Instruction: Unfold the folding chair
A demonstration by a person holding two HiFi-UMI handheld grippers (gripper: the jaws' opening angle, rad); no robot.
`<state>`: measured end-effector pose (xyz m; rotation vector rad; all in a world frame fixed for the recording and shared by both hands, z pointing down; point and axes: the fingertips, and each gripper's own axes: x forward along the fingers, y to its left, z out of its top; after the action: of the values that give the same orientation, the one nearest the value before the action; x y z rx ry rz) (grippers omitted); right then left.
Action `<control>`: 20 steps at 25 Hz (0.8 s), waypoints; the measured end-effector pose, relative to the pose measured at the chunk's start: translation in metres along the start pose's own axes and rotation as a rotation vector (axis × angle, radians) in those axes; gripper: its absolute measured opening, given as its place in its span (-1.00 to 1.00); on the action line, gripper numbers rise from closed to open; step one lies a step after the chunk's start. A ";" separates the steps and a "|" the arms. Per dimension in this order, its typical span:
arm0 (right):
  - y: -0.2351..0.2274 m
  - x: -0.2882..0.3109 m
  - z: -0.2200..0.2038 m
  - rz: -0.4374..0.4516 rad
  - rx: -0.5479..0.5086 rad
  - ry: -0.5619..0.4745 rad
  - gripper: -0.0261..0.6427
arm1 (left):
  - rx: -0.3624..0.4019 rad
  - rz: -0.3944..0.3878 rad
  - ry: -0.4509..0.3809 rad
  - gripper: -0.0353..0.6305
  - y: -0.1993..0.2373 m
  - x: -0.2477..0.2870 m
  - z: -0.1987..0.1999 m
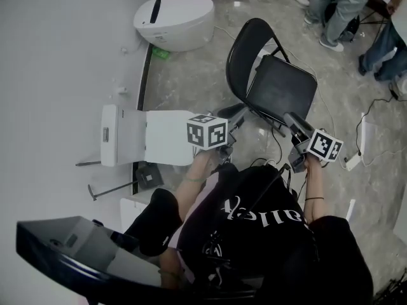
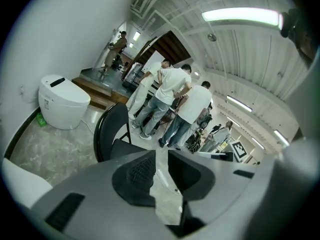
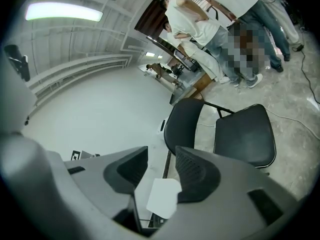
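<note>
The black folding chair (image 1: 280, 84) stands opened on the marble floor (image 1: 191, 75) in the upper middle of the head view, seat down, apparently touched by neither tool. A white toilet (image 1: 175, 21) sits upper left. The left gripper (image 2: 161, 156) is slightly parted, the right gripper (image 3: 161, 156) wider; both are empty

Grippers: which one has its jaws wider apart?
The right gripper: a broad gap between its jaws. The left gripper shows only a narrow slit.
</note>
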<state>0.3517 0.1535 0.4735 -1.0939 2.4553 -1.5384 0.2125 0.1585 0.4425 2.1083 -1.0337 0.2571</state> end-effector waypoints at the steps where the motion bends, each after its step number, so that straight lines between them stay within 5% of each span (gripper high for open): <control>1: 0.007 0.002 -0.001 -0.012 0.003 -0.012 -0.38 | 0.015 -0.006 0.021 -0.66 0.002 -0.005 -0.001; 8: 0.080 0.062 -0.069 -0.070 0.030 -0.157 -0.43 | 0.035 -0.133 0.077 -0.68 0.079 -0.087 -0.020; 20: 0.114 0.020 -0.104 -0.140 -0.003 -0.222 -0.51 | 0.067 -0.289 0.056 -0.69 0.030 -0.101 -0.021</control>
<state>0.2357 0.2514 0.4411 -1.3812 2.2785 -1.3615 0.1273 0.2224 0.4255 2.2649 -0.6845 0.2079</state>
